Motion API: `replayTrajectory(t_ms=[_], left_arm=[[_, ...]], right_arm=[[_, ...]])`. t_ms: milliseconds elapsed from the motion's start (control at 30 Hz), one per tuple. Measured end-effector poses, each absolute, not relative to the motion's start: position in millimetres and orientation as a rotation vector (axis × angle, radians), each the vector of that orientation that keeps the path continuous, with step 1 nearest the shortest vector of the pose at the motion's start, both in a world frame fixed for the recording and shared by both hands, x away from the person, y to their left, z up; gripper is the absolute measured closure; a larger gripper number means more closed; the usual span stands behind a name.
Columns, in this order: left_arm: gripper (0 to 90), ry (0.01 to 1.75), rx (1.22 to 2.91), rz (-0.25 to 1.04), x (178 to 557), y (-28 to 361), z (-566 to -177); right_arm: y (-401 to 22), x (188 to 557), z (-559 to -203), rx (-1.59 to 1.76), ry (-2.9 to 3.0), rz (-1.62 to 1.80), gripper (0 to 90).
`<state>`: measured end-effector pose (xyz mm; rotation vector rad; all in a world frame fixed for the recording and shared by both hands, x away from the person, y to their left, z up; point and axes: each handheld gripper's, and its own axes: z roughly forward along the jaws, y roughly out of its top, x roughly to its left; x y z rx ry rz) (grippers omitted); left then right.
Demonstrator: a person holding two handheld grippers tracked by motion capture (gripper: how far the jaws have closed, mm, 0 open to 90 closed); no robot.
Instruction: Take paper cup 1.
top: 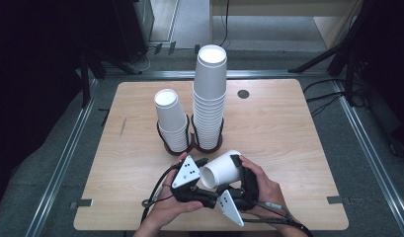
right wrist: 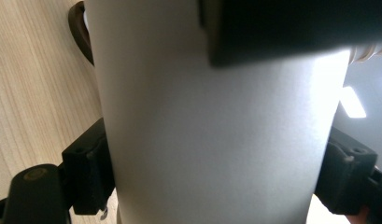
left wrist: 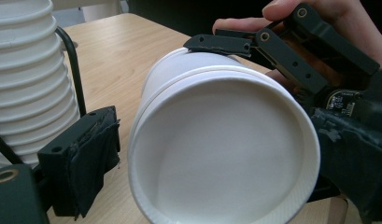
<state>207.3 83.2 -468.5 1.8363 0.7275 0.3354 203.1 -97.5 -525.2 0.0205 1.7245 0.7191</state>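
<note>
A white paper cup [top: 224,169] lies on its side above the table's front middle, mouth towards the left. My right gripper [top: 232,174] is shut on its body, one pad [left wrist: 216,44] lying on the upper wall. In the right gripper view the jaws [right wrist: 216,177] clamp the cup [right wrist: 216,116] from both sides. My left gripper [top: 203,176] straddles the cup's rim [left wrist: 146,112]. Its left pad [left wrist: 86,163] stands a sliver away from the rim and the other jaw is close by on the right. A second rim line rings the cup, as of two nested cups.
Behind the hands, a tall stack of white cups [top: 210,98] and a shorter, leaning stack [top: 171,121] stand in a black double ring holder [top: 189,144]. The stack [left wrist: 25,79] rises just left of my left gripper. A dark round hole [top: 243,94] marks the wooden table [top: 288,133].
</note>
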Motion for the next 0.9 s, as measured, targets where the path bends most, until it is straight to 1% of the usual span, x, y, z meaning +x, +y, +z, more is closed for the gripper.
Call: replayTrajectory(t_ms=[467, 500, 533, 900], left_arm=[[7.1, 0.732, 1.841, 0.325, 207.8, 83.6, -469.5], [11.1, 0.735, 1.84, 0.334, 207.6, 83.6, -469.4], [12.3, 0.735, 1.84, 0.334, 207.6, 83.6, -469.4], [13.9, 0.745, 1.852, 0.332, 207.9, 83.3, -469.6]], right_arm=[[-96.2, 200.1, -524.6, 0.01, 1.733, 0.746, 15.4], [-96.0, 199.9, -524.5, 0.003, 1.734, 0.743, 15.5], [-96.0, 199.9, -524.5, 0.003, 1.734, 0.743, 15.5], [-95.7, 199.3, -524.5, -0.011, 1.732, 0.739, 15.5]])
